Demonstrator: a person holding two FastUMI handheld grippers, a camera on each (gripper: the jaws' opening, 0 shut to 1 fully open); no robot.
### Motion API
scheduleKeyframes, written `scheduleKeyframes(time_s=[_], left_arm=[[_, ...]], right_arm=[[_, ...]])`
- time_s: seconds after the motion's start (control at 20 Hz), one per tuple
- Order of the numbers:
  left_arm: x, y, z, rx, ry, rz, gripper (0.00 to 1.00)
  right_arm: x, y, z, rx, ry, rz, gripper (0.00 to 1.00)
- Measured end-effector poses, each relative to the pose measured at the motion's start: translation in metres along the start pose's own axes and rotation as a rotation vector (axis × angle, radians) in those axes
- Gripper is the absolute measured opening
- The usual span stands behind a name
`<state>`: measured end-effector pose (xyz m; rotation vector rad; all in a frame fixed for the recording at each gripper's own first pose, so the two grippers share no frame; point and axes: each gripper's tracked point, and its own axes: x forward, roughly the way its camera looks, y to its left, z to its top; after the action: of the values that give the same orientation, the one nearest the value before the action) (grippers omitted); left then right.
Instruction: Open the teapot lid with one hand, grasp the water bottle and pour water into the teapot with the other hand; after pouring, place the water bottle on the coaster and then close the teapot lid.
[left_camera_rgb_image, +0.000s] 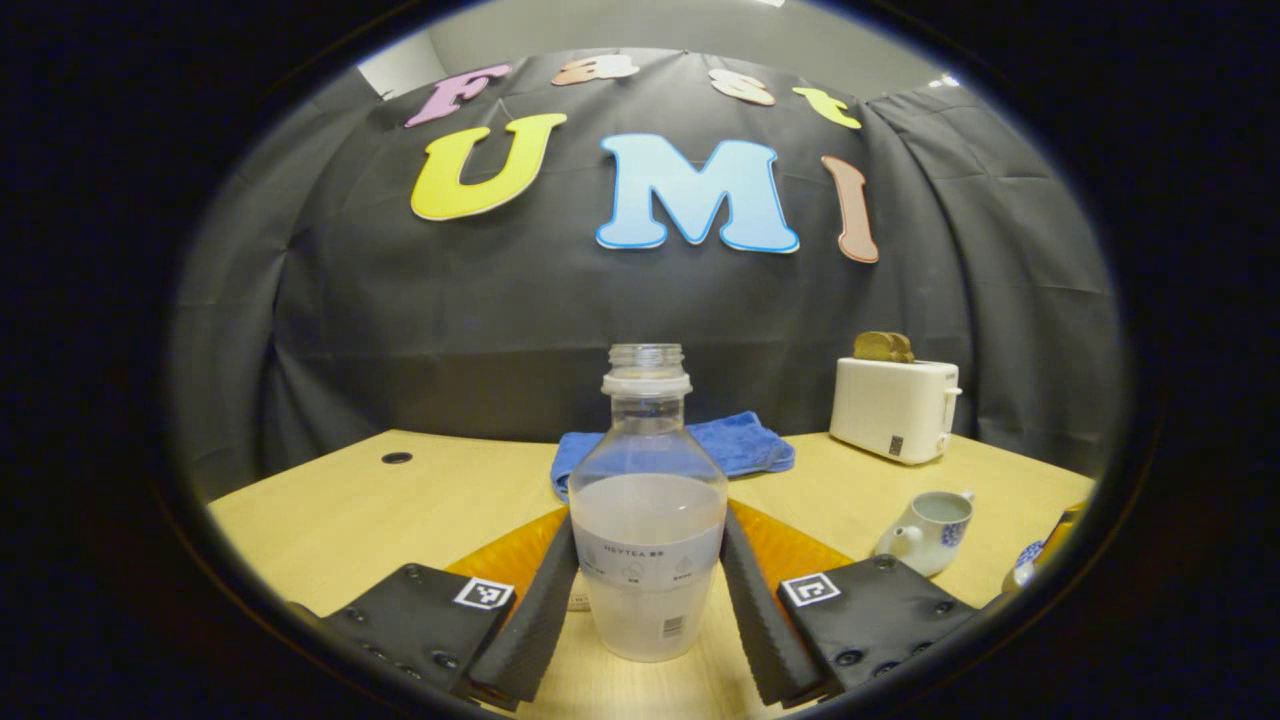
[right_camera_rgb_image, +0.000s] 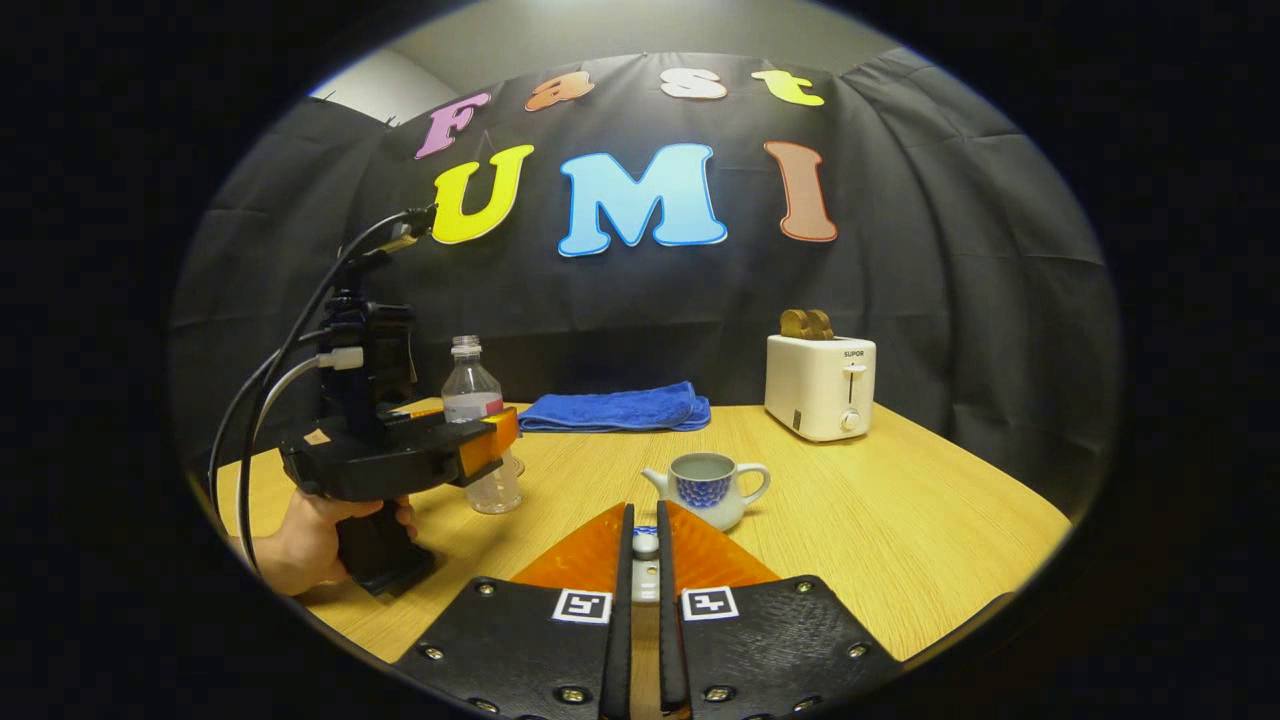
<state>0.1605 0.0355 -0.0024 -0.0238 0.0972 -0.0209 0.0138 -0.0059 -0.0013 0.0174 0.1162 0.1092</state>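
The water bottle (left_camera_rgb_image: 648, 520) stands uncapped on the bench (left_camera_rgb_image: 350, 510), between the left tongs (left_camera_rgb_image: 648, 610) — spread wide, fingers flanking it. Close squarely on its lower body before lifting. The right tongs (right_camera_rgb_image: 645, 600) pinch the teapot lid (right_camera_rgb_image: 646, 545) — teapot (right_camera_rgb_image: 706, 488) open beyond.

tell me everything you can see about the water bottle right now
The water bottle is clear plastic, uncapped, with a threaded neck and a collar ring below it. It stands upright on the wooden table, filled with water to roughly half its height, a pale label band around its lower body. The left gripper has a finger on each side of it, close against the label, though firm contact is hard to confirm. A blue towel lies behind it. In the right gripper view it stands left of the open teapot.
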Motion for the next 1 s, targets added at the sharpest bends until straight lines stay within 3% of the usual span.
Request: scheduleKeyframes(time_s=[0.2, 0.45, 1.0], left_arm=[[-0.005, -0.001, 0.013, 0.056, -0.028, 0.006, 0.87], [-0.010, -0.018, 0.028, 0.235, -0.051, 0.004, 0.87], [0.011, -0.068, 0.014, 0.745, -0.001, -0.003, 0.88]], right_arm=[[-0.011, -0.009, -0.007, 0.018, 0.011, -0.021, 0.11], [-0.040, -0.005, -0.009, -0.004, -0.005, -0.009, 0.11], [-0.087, -0.007, -0.024, -0.004, 0.000, 0.002, 0.11]])
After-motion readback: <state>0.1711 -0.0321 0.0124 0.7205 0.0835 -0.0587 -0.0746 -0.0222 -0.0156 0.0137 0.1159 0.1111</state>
